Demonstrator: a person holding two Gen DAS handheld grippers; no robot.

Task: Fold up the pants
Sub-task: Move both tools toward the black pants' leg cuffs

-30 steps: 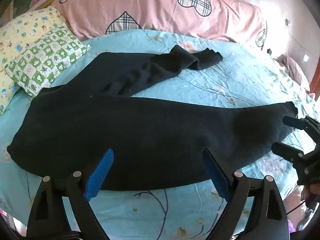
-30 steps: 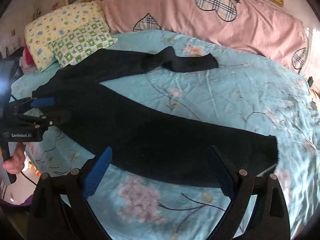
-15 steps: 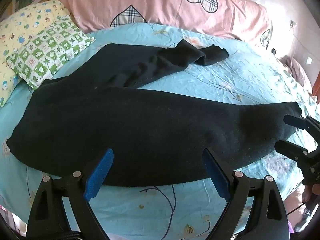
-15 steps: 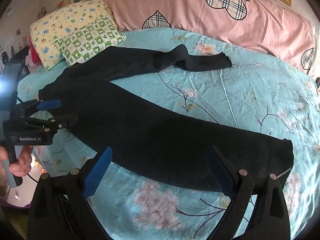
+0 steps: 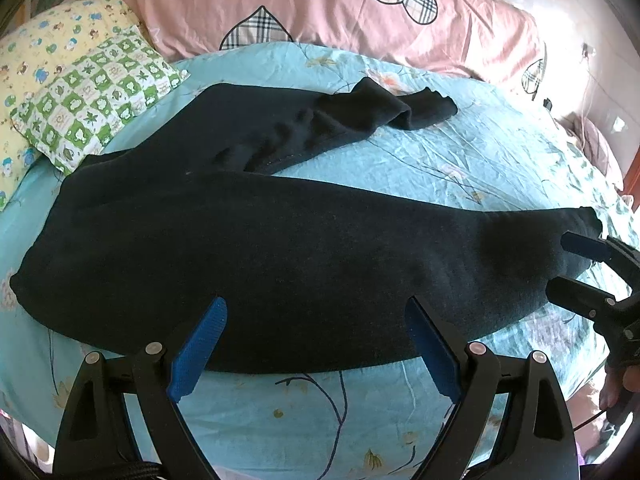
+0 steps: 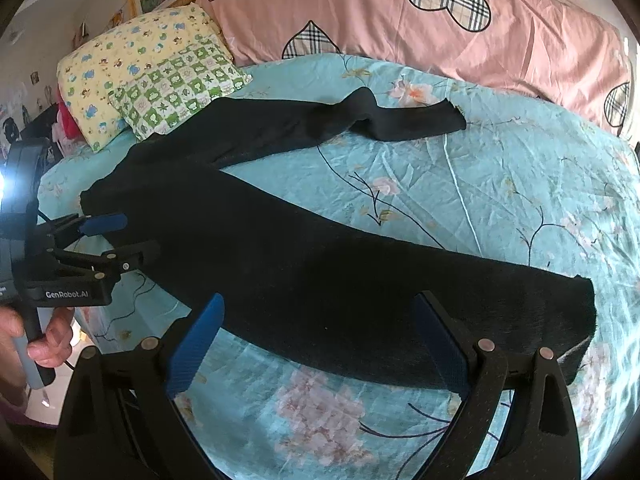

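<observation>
Black pants (image 5: 280,252) lie spread on the turquoise floral bedsheet (image 5: 480,160), which serves as the landmark here: the waist end sits toward the sheet's pillow side, one leg runs along the sheet's near edge, and the other leg angles toward the sheet's far side, its lower part twisted and doubled over near the cuff (image 6: 420,122). My left gripper (image 5: 316,344) hovers at the sheet's near edge over the upper part of the pants, its blue-padded fingers (image 5: 198,346) spread wide with only dark cloth and sheet between them, gripping nothing. My right gripper (image 6: 320,344) hangs above the near leg toward its cuff (image 6: 576,320), its fingers (image 6: 196,340) likewise spread wide and empty. In the right wrist view the left gripper also shows from the side at the sheet's left edge, its two tips parted beside the waistband corner (image 6: 86,200); whether they touch the cloth I cannot tell. A hand (image 6: 48,336) wraps that gripper's handle. Beyond the sheet's far edge lies a pink quilt with plaid hearts (image 5: 340,12). At the sheet's far left corner a green checked pillow (image 5: 92,96) rests on a yellow printed pillow (image 5: 48,48), just beside the waist end.
</observation>
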